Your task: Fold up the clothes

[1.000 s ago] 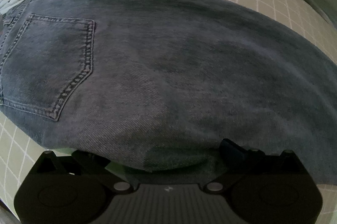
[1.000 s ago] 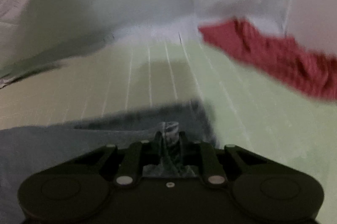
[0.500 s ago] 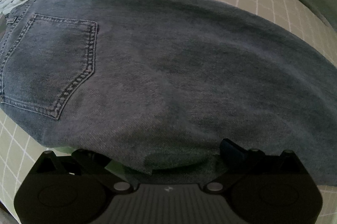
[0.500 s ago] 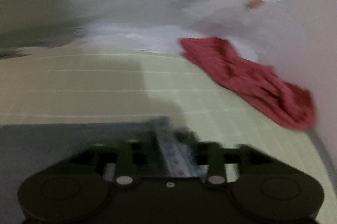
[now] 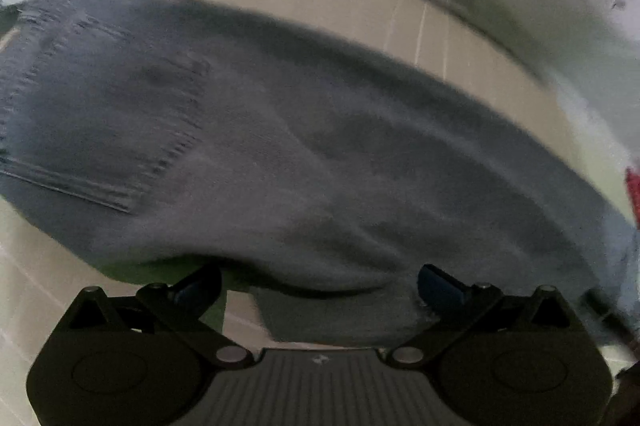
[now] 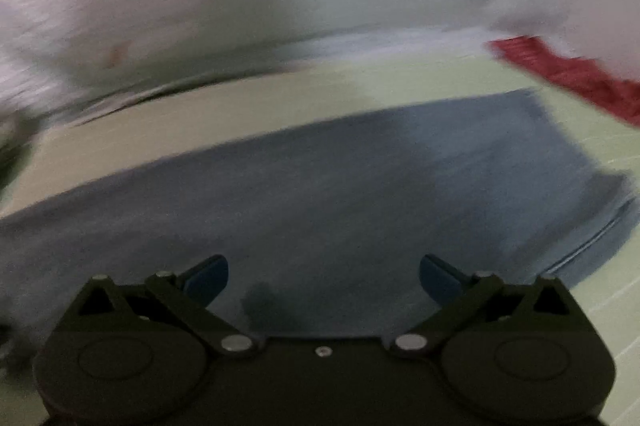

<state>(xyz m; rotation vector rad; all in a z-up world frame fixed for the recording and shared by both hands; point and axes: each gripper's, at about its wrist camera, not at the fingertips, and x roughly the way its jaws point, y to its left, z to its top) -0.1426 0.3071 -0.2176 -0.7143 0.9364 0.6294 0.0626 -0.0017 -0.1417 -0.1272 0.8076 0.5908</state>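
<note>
- Denim jeans [image 5: 320, 154] lie flat on the green checked bed sheet [image 6: 280, 98].
- Left tool [image 5: 320, 286]: fingers apart, over the jeans' near edge.
- Right tool [image 6: 324, 278]: fingers apart, gripping nothing.

Both views are dim, with muted, greyish colour and fine grain. Motion blur smears nearly everything: in the left wrist view the stitching on the jeans [image 5: 280, 154] runs into doubled streaks, and in the right wrist view the red cloth [image 6: 568, 74] has soft, dragged edges. Only the dark gripper bodies at the bottom stay sharp. Fisheye distortion bows straight lines and leaves black corners. A soft shadow darkens the denim just ahead of the right gripper [image 6: 322, 276].
</note>
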